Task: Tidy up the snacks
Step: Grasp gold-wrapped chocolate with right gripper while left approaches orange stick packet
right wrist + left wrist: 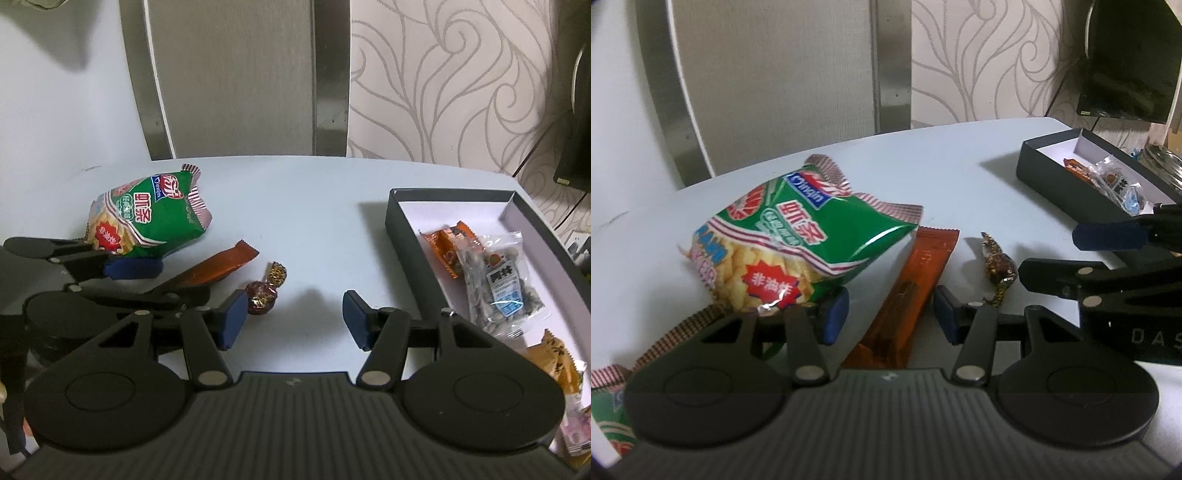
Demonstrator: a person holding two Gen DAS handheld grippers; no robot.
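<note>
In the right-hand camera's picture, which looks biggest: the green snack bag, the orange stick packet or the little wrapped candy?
Largest to smallest:
1. Green snack bag
2. Orange stick packet, partly hidden by the other gripper
3. Wrapped candy

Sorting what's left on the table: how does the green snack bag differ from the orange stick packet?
The green snack bag is puffy and wide; the orange stick packet is flat and narrow. The bag is printed with pictures and text; the packet is nearly plain. Both lie on the table, outside the box.
</note>
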